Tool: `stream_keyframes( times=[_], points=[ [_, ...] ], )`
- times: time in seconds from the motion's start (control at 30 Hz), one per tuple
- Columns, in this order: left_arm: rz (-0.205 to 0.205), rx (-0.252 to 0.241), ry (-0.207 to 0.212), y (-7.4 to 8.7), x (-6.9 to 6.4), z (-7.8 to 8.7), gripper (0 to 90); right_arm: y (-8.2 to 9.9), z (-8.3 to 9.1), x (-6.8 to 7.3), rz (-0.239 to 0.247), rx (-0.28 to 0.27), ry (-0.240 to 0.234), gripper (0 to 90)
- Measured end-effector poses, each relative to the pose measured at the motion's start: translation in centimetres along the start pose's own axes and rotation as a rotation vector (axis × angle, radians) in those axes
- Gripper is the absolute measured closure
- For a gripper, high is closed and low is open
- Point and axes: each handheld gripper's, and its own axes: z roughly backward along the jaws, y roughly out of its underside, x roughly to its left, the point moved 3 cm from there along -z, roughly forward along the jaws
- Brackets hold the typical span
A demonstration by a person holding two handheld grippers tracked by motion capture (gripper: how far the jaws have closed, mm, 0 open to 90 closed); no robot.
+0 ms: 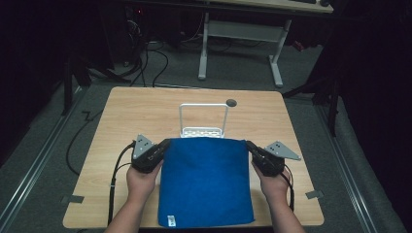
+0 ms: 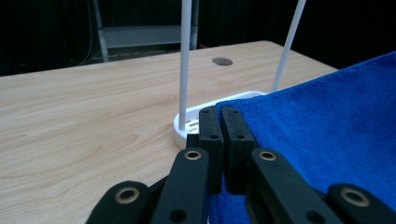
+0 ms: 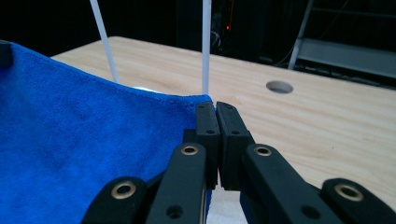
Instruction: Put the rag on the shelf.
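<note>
Each hand-held gripper (image 1: pixel 167 143) (image 1: pixel 248 145) pinches a blue towel (image 1: pixel 204 179) corner over the wooden table (image 1: pixel 136 107) in a dark room

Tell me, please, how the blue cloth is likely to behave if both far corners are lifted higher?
The blue cloth looks soft and floppy, so its middle would probably sag between the left tongs and right tongs. Its fuzzy pile suggests it won't slip easily. It might drag against the white rack that its far edge touches.
</note>
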Motion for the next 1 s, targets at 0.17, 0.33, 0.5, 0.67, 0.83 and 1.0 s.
stream_keyframes(
  times=[0.17,0.33,0.5,0.67,0.83,1.0],
  points=[
    [-0.002,-0.021,-0.007,-1.0,-0.2,0.5,88.3,-1.1,0.9,0.2,0.01,-0.039,0.007,89.2],
    [0.0,-0.084,-0.016,-3.3,-0.5,1.7,88.3,-2.6,1.7,0.3,0.017,-0.082,0.007,89.2],
    [-0.028,-0.121,-0.025,-5.6,-0.8,2.3,88.3,-4.2,2.4,0.1,0.018,-0.128,0.016,89.3],
    [-0.056,-0.158,-0.034,-7.5,-1.0,2.7,88.3,-6.1,3.2,0.3,0.037,-0.172,0.026,89.3],
    [-0.061,-0.19,-0.041,-8.7,-1.0,3.0,88.3,-7.8,3.7,0.5,0.056,-0.208,0.03,89.3],
    [-0.078,-0.217,-0.049,-10.1,-1.0,3.4,88.3,-9.7,4.1,1.0,0.086,-0.245,0.035,89.3]
  ],
)
